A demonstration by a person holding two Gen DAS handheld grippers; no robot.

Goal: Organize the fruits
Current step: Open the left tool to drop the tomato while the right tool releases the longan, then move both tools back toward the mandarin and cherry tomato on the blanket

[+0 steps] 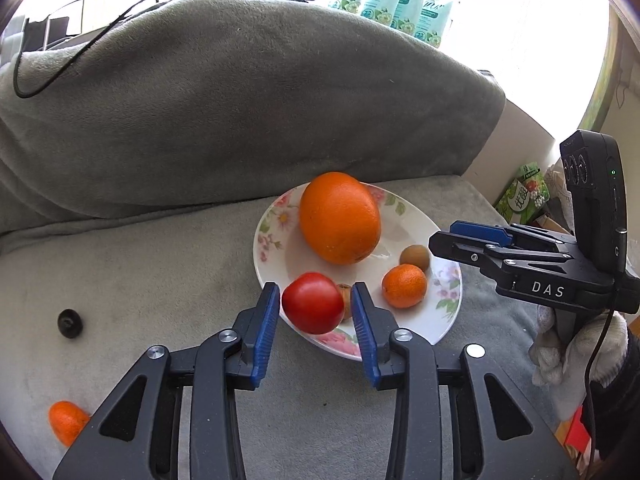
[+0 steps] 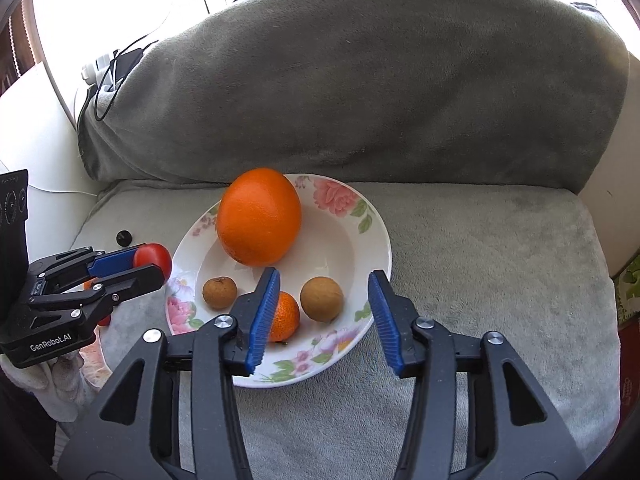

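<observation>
Now the step in hand looks like delivery: the left gripper point(image 1: 316, 304) carries a tomato point(image 1: 313, 303), jaws clamped on it from both sides, held at the near-left edge of the plate point(image 2: 372, 216), and the next move probably calls for easing it forward past the rim to a bare patch, then letting the jaws part gently so it does not roll.

The sofa point(image 2: 500, 248) lies under everything, grey and plush, so the plate may rock under a push. The plate sits just ahead of both pairs of jaws — white, with pink flowers on the rim. The big orange point(image 2: 259, 216) rests at its far side, well beyond the jaws. The tomato is red, smooth and glossy, rounder than the gap looks deep. A tangerine point(image 2: 285, 316) lies just past the right gripper's point(image 2: 322, 312) left jaw, partly hidden by it; two small brown fruits sit either side of it. The right gripper's jaws stand wide apart, holding nothing, over the plate's near edge. Another tangerine point(image 1: 66, 420) waits on the cushion, left of the left jaws — still to be gathered.
</observation>
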